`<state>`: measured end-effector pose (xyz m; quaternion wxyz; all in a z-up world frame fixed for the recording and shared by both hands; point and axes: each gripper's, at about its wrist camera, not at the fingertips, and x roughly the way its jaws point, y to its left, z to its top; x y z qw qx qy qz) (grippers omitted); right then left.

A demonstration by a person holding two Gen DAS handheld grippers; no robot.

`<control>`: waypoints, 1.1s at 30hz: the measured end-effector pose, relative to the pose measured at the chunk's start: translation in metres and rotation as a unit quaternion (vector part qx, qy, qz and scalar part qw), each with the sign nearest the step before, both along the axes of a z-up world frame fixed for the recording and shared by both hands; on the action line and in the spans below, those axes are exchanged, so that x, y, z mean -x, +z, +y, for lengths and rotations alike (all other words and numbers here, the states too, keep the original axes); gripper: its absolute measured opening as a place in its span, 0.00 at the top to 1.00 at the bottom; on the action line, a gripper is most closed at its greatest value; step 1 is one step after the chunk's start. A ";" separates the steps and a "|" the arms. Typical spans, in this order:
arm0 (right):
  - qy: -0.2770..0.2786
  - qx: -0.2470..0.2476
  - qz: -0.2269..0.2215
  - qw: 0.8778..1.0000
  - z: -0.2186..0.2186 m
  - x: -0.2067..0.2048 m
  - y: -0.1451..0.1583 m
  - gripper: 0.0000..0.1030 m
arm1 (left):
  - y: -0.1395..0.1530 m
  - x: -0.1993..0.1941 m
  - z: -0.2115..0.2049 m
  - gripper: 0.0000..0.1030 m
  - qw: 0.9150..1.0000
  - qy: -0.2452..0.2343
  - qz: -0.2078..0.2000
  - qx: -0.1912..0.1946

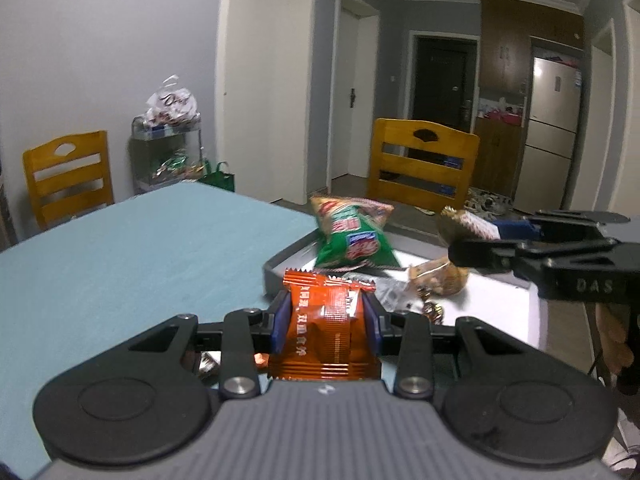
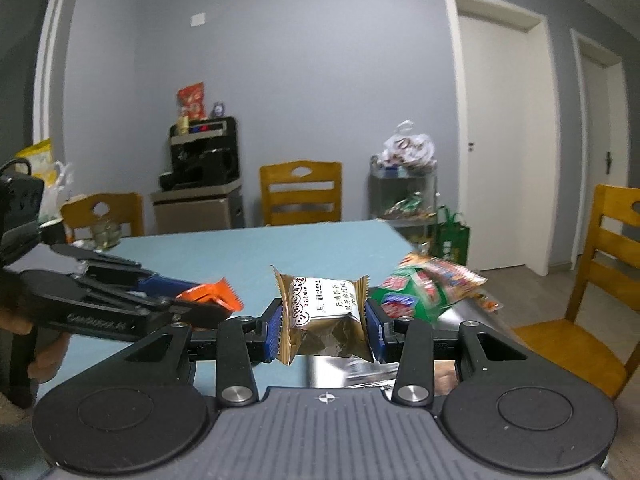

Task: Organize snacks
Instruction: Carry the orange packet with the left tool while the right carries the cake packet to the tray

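My left gripper (image 1: 325,322) is shut on an orange snack packet (image 1: 326,332), held above the blue table near the grey tray (image 1: 516,300). It also shows at the left of the right wrist view (image 2: 208,300). My right gripper (image 2: 325,326) is shut on a gold-and-white wrapped snack (image 2: 324,312); it shows at the right of the left wrist view (image 1: 464,232). A green-and-red chip bag (image 1: 352,236) lies on the tray's far side and shows in the right wrist view (image 2: 428,288). A clear bag of brown snacks (image 1: 440,276) lies on the tray.
The blue table (image 1: 140,248) stretches left of the tray. Wooden chairs (image 1: 420,164) stand around it. A metal cart with snack bags (image 1: 168,148) stands by the wall. A fridge (image 1: 552,136) is at the back right.
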<state>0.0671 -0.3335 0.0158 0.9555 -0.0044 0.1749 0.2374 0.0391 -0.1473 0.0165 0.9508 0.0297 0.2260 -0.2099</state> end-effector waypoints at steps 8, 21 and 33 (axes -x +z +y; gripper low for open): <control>-0.037 -0.009 -0.020 0.999 -0.038 -0.001 0.007 0.59 | 0.015 -0.007 -0.040 0.66 0.999 -0.037 -0.017 -0.003; -0.072 -0.013 0.011 0.997 -0.077 -0.005 -0.020 0.59 | 0.001 -0.026 -0.101 0.66 0.996 -0.091 0.010 0.017; -0.076 -0.003 0.042 0.996 -0.086 -0.013 -0.040 0.59 | -0.029 -0.037 -0.133 0.66 0.992 -0.121 0.045 0.001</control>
